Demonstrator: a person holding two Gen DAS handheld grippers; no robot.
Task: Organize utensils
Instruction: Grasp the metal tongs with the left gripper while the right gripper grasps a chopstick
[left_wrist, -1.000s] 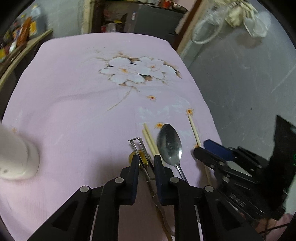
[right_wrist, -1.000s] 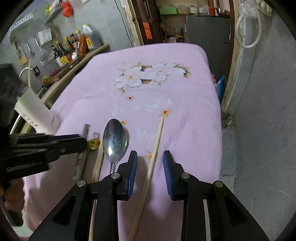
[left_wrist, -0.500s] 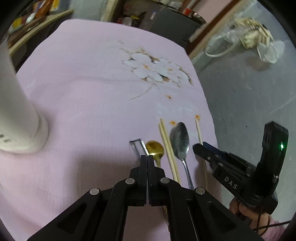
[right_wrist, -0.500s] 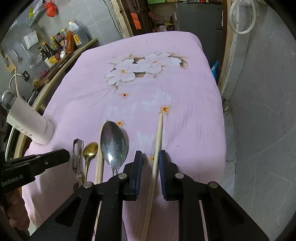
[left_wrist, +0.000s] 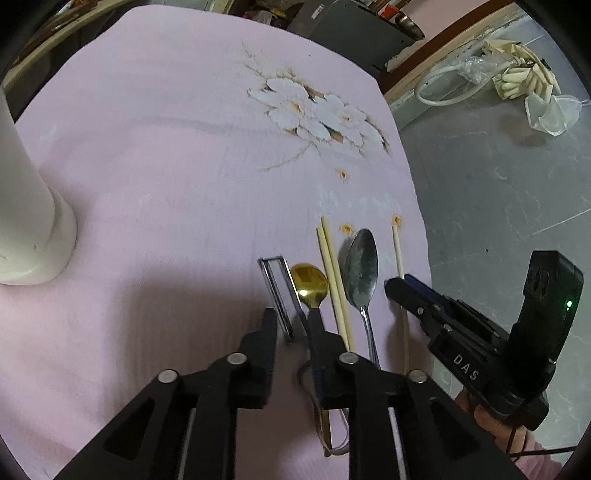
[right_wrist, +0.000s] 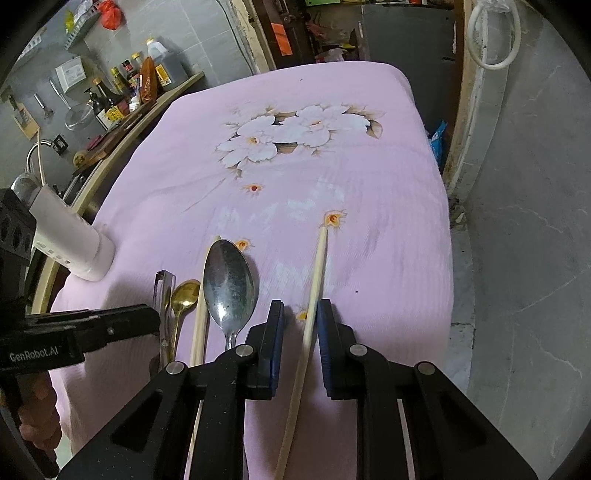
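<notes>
Utensils lie side by side on the pink flowered cloth (left_wrist: 166, 155). From left to right they are a silver metal frame tool (left_wrist: 275, 284), a gold spoon (left_wrist: 310, 282), a chopstick pair (left_wrist: 332, 280), a silver spoon (left_wrist: 361, 266) and a single chopstick (left_wrist: 398, 254). My left gripper (left_wrist: 291, 317) is opening; the frame tool's near end lies between its fingers, untouched, and the gold spoon's handle runs by the right finger. My right gripper (right_wrist: 300, 310) straddles the single chopstick (right_wrist: 317, 273) with a narrow gap on each side of it.
A white cylindrical holder (left_wrist: 29, 221) stands at the cloth's left side, and shows too in the right wrist view (right_wrist: 70, 236). A shelf of bottles (right_wrist: 122, 96) runs along the far left wall. The table's right edge drops to grey floor (right_wrist: 517, 221).
The left jaws, shut half a second ago, now stand apart around the frame tool, and the gripper has rolled and sunk a little. The right jaws narrowed around the chopstick, then held.
</notes>
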